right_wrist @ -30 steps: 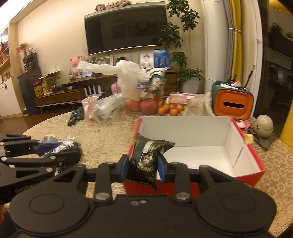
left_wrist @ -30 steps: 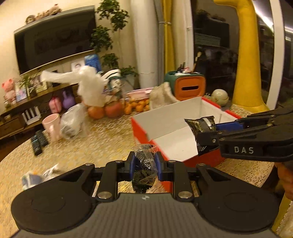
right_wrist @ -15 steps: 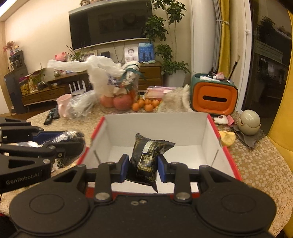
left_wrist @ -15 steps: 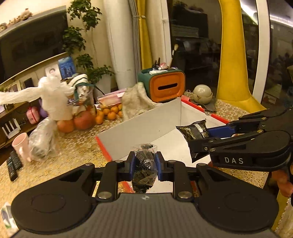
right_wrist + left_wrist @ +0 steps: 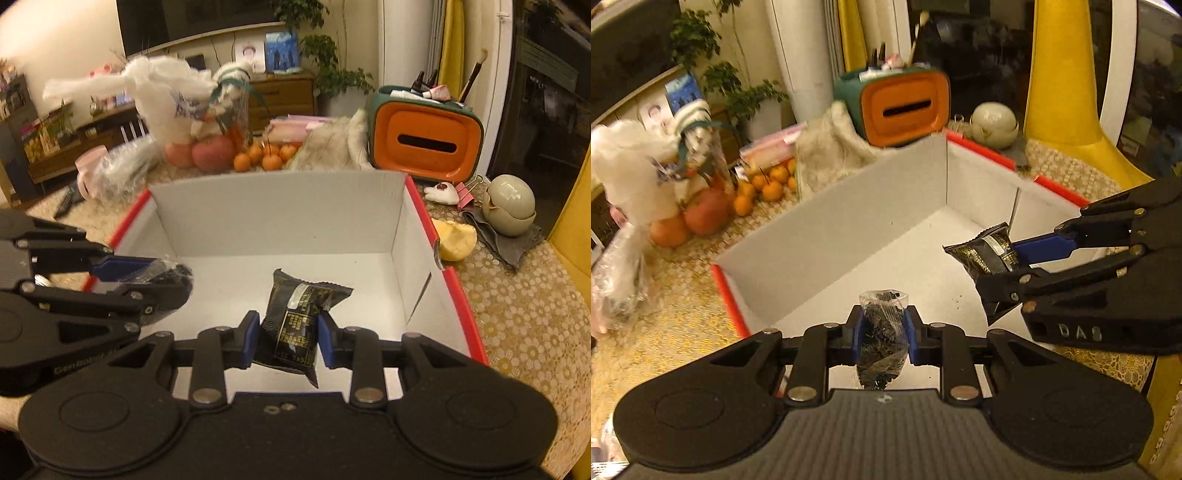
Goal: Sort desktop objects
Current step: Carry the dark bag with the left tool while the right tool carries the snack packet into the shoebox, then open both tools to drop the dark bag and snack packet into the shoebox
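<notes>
Both grippers were pitched steeply downward over the open box (image 5: 280,218), side by side and apart from each other.

The left gripper (image 5: 884,332) was closed tight on a small clear bag (image 5: 884,328) of dark bits, the blue pads (image 5: 857,334) pressed against its two sides. The bag was held upright, its top poking out above the fingertips and its lower end hanging below them. In the left wrist view it was seen above the near part of the white box floor, with the red-edged box corner (image 5: 733,295) at about 9 o'clock from it. In the right wrist view the same gripper (image 5: 162,277) was seen at 9 o'clock, reaching in over the box's left wall.

The right gripper (image 5: 286,334) was closed partway on a black snack packet (image 5: 295,321), which filled the gap between its blue pads (image 5: 249,339). The packet was held roughly upright and a little tilted, its crimped top splayed toward 2 o'clock and a corner hanging below the fingers. It was seen over the box floor, near the middle. In the left wrist view the right gripper (image 5: 1015,258) came in from 3 o'clock, with the packet (image 5: 986,251) at its tips, above the box floor near the right wall.

Whether either item touched the floor could not be told.
</notes>
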`<state>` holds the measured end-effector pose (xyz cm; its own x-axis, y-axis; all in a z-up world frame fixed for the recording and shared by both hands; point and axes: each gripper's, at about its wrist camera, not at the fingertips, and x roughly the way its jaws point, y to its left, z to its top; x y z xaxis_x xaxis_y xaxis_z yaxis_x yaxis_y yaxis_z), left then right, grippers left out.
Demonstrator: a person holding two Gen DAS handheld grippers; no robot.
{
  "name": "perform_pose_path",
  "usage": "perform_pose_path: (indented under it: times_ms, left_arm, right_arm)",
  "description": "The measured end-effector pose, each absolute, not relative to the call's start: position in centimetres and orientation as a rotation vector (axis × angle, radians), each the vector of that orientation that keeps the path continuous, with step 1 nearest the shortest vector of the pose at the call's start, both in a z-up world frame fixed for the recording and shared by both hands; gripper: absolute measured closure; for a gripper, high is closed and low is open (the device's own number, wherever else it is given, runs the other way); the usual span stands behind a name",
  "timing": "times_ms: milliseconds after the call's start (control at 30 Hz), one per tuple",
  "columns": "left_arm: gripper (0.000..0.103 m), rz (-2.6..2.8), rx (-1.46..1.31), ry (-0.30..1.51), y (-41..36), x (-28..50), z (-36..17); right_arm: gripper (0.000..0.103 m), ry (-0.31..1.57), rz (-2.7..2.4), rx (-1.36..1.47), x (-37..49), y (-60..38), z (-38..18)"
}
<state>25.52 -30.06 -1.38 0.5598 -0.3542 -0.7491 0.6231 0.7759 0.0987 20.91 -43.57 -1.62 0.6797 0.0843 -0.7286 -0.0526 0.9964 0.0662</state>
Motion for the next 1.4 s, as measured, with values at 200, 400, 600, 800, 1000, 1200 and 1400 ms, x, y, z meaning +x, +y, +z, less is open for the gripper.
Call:
perform_pose_path:
  times_ms: [200,400,600,800,1000,1200,1400]
  left_arm:
    - [0.081,-0.598,0.381,0.882,-31.2,28.2,-3.3]
    - [0.081,-0.608,0.363,0.967,-32.0,30.3,-4.6]
    - [0.081,-0.618,0.395,1.042,-32.7,30.9,-5.5]
    - [0.081,-0.616,0.422,1.094,-33.3,31.4,-6.0]
    - [0.081,-0.625,0.423,1.095,-33.2,31.4,-6.1]
    - [0.065,-0.625,0.419,1.071,-32.9,30.9,-5.6]
    - [0.049,-0.63,0.35,1.026,-31.4,30.6,-3.4]
  right_arm:
    - [0.071,0.893,0.102,0.011,22.9,-43.9,-3.3]
    - [0.071,0.97,0.113,0.033,24.6,-44.6,-4.7]
    - [0.071,1.02,0.105,0.039,25.1,-45.2,-5.6]
    - [0.071,1.052,0.097,0.042,25.0,-45.2,-6.3]
    - [0.066,1.059,0.097,0.047,24.9,-45.1,-6.4]
    - [0.052,1.038,0.081,0.041,24.7,-45.3,-6.0]
    - [0.05,1.007,0.081,0.049,24.2,-45.6,-4.5]
